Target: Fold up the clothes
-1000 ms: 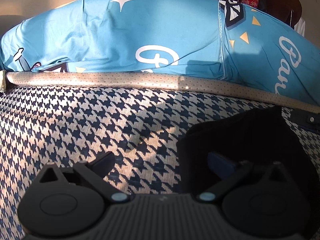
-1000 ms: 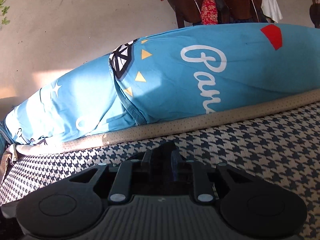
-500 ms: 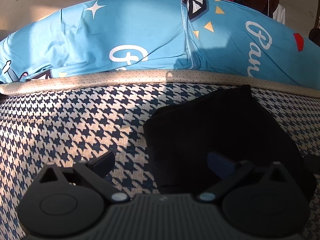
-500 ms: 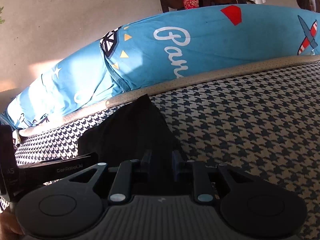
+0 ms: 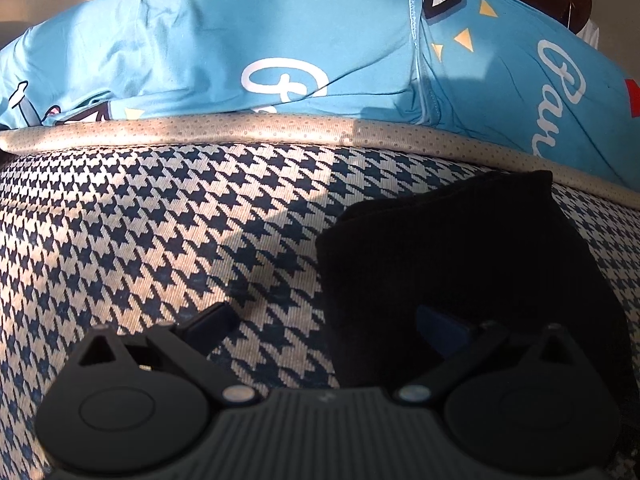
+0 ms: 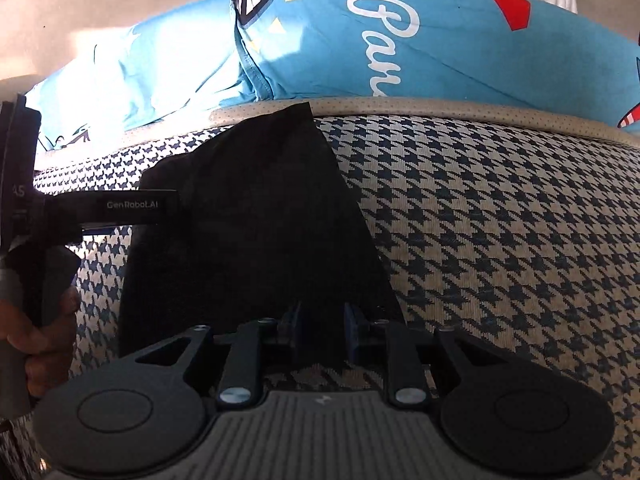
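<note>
Jaws first: my right gripper [image 6: 320, 326] has its fingers nearly together, a narrow gap between them over the near hem of the black garment [image 6: 256, 232]; whether cloth is actually pinched, I cannot tell. My left gripper [image 5: 330, 320] is spread wide, one finger over bare houndstooth cover [image 5: 140, 220], the other over the garment's left part. Risk, as I judge it: a thin or empty right pinch slips when lifted, and the fold skews. Beyond both jaws the garment lies flat, its far corner touching the beige piping [image 6: 440, 106] before the blue pillow [image 5: 280, 40].
</note>
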The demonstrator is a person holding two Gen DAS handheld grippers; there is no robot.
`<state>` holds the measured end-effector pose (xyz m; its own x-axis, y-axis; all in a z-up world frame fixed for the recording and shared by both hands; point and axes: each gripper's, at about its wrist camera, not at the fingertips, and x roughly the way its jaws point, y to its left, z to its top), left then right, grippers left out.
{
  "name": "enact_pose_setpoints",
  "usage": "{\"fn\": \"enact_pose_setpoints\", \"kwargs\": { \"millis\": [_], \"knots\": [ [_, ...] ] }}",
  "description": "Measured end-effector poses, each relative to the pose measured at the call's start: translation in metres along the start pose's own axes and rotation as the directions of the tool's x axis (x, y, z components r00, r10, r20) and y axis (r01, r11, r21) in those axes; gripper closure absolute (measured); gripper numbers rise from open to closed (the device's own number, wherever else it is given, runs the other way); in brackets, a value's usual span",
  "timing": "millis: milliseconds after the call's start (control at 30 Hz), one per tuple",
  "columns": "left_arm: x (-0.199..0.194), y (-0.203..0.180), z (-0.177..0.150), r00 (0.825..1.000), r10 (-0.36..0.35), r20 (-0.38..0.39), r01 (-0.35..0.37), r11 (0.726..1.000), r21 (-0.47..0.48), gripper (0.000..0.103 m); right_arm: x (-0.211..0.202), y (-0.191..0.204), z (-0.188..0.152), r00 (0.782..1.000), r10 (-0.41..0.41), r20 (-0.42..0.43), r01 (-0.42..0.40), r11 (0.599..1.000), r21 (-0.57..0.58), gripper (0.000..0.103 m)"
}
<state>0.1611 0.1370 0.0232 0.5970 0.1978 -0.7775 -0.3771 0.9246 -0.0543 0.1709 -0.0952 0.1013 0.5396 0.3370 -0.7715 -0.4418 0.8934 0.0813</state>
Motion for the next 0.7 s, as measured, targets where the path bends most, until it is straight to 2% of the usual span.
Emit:
{"fn": "enact_pose_setpoints", "kwargs": {
  "millis": [67, 167, 233, 333, 400, 467, 633, 700],
  "knots": [
    [-0.001, 0.000, 0.000, 1.000, 0.005, 0.000, -0.005, 1.000, 0.004, 0.000, -0.004, 0.000, -0.001, 1.000, -0.030, 0.001, 0.030, 1.000, 0.008, 0.079],
    [-0.007, -0.003, 0.000, 1.000, -0.006, -0.009, 0.006, 1.000, 0.010, 0.000, -0.017, -0.003, 0.002, 0.999, -0.027, 0.046, 0.025, 0.999, 0.033, 0.078],
    [-0.015, -0.006, -0.003, 1.000, -0.003, 0.004, 0.003, 1.000, 0.024, 0.000, -0.024, -0.002, 0.003, 0.997, -0.012, 0.077, 0.008, 0.999, 0.049, 0.078],
    [-0.027, -0.010, -0.007, 1.000, 0.009, 0.022, -0.010, 0.999, 0.047, 0.000, -0.027, 0.005, 0.002, 0.995, 0.056, 0.085, -0.061, 0.996, 0.061, 0.077],
    [-0.035, -0.011, -0.010, 0.999, 0.027, 0.032, -0.029, 0.998, 0.062, 0.000, -0.023, 0.013, 0.003, 0.993, 0.101, 0.066, -0.104, 0.993, 0.048, 0.077],
    [-0.041, -0.009, -0.014, 0.999, 0.027, 0.028, -0.028, 0.998, 0.065, 0.000, -0.017, 0.022, 0.001, 0.992, 0.123, 0.040, -0.124, 0.992, 0.028, 0.072],
    [-0.052, -0.008, -0.026, 0.999, 0.041, -0.002, -0.041, 0.994, 0.096, 0.000, 0.003, 0.035, -0.010, 0.996, 0.067, -0.053, -0.066, 0.998, 0.025, 0.069],
    [-0.057, -0.010, -0.029, 0.999, 0.036, -0.008, -0.034, 0.993, 0.112, 0.000, 0.004, 0.038, -0.013, 0.997, 0.052, -0.055, -0.052, 0.999, 0.006, 0.069]
  ]
}}
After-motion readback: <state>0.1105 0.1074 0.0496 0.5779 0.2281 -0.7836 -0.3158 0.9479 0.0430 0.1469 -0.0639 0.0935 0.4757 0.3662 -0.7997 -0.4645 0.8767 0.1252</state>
